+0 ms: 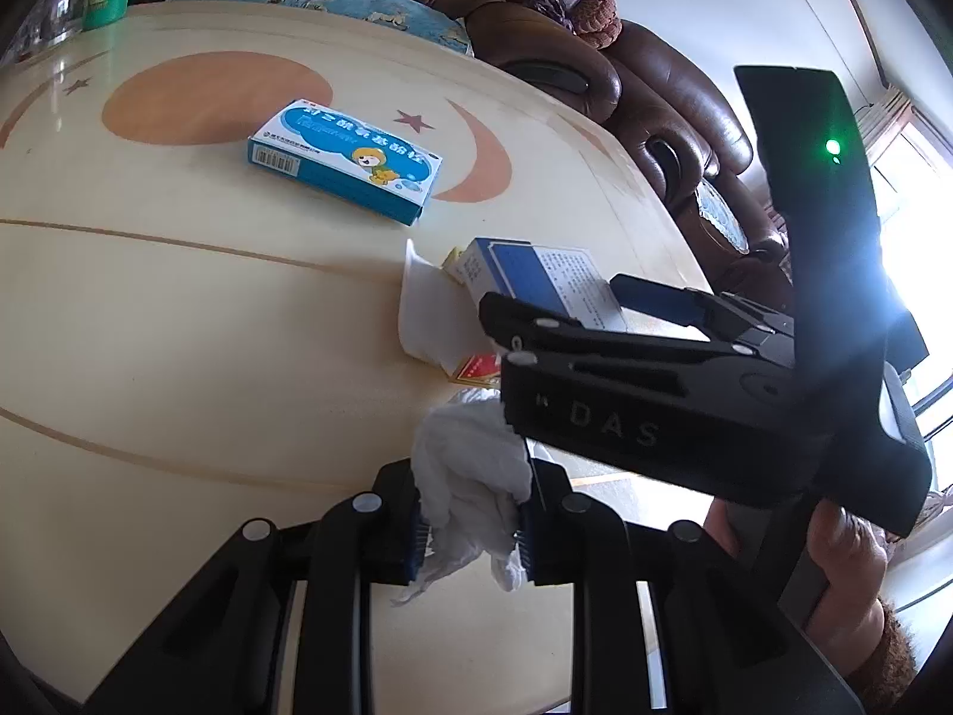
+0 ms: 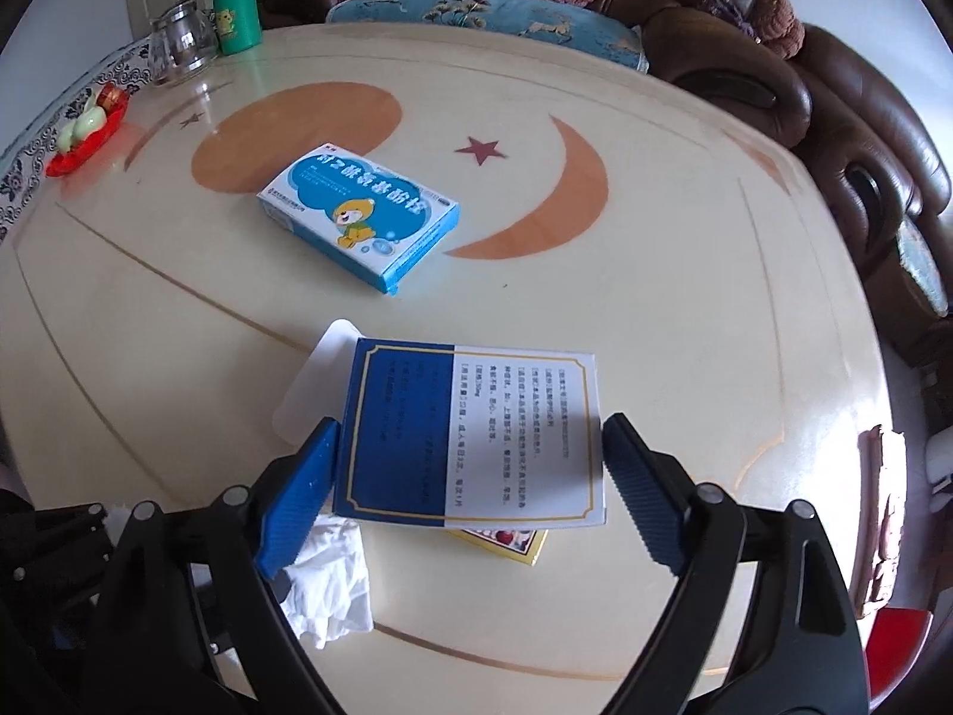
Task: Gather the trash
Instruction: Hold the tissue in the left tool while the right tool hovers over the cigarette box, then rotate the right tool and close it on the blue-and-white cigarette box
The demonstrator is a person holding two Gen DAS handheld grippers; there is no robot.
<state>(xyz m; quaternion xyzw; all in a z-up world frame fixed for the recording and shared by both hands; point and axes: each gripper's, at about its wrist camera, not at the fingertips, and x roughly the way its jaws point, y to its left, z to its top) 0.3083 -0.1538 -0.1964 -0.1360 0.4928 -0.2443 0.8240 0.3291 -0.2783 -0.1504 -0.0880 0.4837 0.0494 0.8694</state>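
Observation:
My left gripper (image 1: 473, 527) is shut on a crumpled white tissue (image 1: 470, 471) just above the table; the tissue also shows in the right wrist view (image 2: 327, 584). My right gripper (image 2: 470, 488) is shut on a blue-and-white box (image 2: 470, 435), whose open white flap (image 2: 315, 381) sticks out to the left. In the left wrist view the right gripper (image 1: 572, 316) holds that box (image 1: 536, 280) close above my left fingers. A yellow-red packet (image 2: 506, 542) lies under the box. A blue cartoon medicine box (image 2: 363, 214) lies flat mid-table, also in the left wrist view (image 1: 345, 158).
The cream table (image 2: 685, 310) has moon and star inlays. A green bottle (image 2: 235, 6), a glass jug (image 2: 181, 42) and a red tray (image 2: 89, 131) stand at its far left. A brown leather sofa (image 2: 863, 137) with cushions runs along the far and right sides.

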